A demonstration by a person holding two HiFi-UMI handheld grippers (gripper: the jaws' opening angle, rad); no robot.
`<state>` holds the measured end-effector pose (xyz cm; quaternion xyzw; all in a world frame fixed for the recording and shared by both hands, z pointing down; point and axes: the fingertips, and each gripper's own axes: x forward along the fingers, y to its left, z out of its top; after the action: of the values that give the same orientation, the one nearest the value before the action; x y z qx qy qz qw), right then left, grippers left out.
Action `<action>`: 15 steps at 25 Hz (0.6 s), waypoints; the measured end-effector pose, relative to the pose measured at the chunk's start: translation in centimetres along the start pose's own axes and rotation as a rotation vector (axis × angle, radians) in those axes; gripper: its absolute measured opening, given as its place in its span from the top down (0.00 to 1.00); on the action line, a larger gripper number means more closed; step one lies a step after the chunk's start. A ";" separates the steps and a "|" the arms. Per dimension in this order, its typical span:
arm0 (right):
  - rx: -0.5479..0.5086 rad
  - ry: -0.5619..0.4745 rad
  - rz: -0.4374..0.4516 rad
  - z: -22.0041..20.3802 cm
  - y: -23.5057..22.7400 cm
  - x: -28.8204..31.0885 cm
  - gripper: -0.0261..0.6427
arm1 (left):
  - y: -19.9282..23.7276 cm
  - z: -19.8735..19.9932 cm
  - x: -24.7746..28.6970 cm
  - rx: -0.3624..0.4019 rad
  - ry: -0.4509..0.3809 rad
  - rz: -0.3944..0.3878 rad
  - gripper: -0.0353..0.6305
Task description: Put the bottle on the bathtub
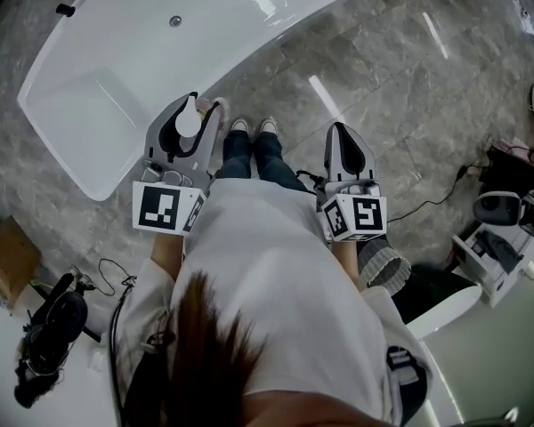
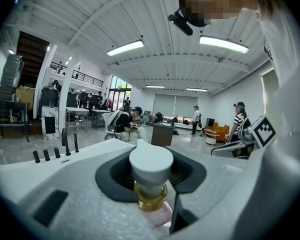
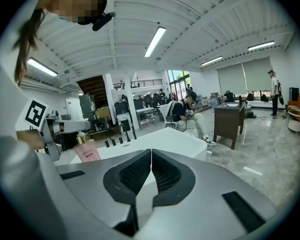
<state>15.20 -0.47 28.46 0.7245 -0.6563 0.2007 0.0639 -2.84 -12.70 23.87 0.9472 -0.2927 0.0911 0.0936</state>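
Bottle [image 2: 151, 168], pink with a gold collar and white cap, is clamped in the left tool [image 1: 200, 112], jaws half parted, near the white bathtub [image 1: 294, 12] rim. Setting it down and releasing are not yet done. The right tool [image 3: 151, 159] is empty, jaws together.

The left gripper [image 2: 151, 180] grips a pink bottle [image 2: 151, 163] with a white cap and gold collar. The bathtub [image 2: 82, 155] rim and black taps [image 2: 55, 153] lie at ten o'clock.
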 end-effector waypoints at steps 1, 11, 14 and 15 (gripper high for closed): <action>0.003 -0.002 0.000 0.0 0.0 0.1 0.94 | 0.0 0.0 0.2 0.002 -0.002 -0.002 0.72; 0.007 0.039 0.031 -1.8 0.1 1.9 0.94 | 0.0 -2.8 3.5 0.006 0.026 -0.057 0.72; 0.020 0.046 0.042 -2.5 -0.2 2.8 0.94 | 0.0 -4.6 5.6 0.002 0.032 -0.066 0.72; 0.025 0.049 0.046 -2.8 -0.3 3.0 0.94 | -0.2 -5.4 6.2 -0.001 0.039 -0.067 0.72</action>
<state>15.13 -2.23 32.16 0.7049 -0.6684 0.2281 0.0662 1.67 -14.67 30.47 0.9545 -0.2591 0.1060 0.1029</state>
